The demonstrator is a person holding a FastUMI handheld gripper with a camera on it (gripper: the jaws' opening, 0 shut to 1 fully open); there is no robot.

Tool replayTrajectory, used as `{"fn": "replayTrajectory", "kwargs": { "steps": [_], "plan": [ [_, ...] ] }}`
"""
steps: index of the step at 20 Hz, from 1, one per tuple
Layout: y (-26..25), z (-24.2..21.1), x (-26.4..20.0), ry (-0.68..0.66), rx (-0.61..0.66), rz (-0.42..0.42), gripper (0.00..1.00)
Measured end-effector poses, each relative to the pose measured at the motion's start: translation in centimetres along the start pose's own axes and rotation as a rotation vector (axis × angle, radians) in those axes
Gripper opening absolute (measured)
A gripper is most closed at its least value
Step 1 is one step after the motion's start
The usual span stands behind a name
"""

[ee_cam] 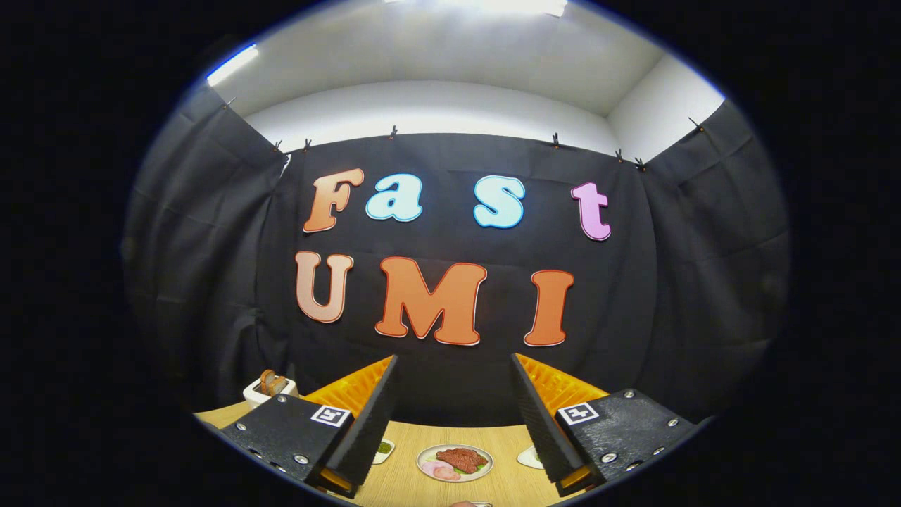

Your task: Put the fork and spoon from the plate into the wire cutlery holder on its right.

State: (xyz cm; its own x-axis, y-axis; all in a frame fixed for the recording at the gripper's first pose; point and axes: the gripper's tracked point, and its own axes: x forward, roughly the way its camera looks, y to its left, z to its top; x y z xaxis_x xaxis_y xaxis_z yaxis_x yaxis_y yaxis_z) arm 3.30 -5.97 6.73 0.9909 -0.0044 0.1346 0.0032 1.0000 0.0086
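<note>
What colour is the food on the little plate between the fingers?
Reddish-brown meat with pink slices and some green, on a white plate, seen in the gripper view.

A round white plate (425, 462) carrying food lies flat on the desk (493, 438), between the wide-apart fingers of the hand-held gripper (454, 358).

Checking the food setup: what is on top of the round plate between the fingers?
The round plate carries brown meat, pink slices and a bit of green. The open hand-held gripper covers nothing there.

White plate (425, 466), pale wood-grain table (408, 486)
</note>
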Motion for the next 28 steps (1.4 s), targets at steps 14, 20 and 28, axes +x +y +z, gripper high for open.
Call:
{"fn": "replayTrajectory", "kwargs": {
  "steps": [14,20,28],
  "plan": [
    [1.2,0.0,-0.7,-0.006,-0.02,0.005,0.92],
    [1.7,0.2,-0.8,-0.011,-0.032,0.0,0.92],
    [3.3,-0.3,-0.7,0.002,-0.025,0.013,0.92]
  ]
}}
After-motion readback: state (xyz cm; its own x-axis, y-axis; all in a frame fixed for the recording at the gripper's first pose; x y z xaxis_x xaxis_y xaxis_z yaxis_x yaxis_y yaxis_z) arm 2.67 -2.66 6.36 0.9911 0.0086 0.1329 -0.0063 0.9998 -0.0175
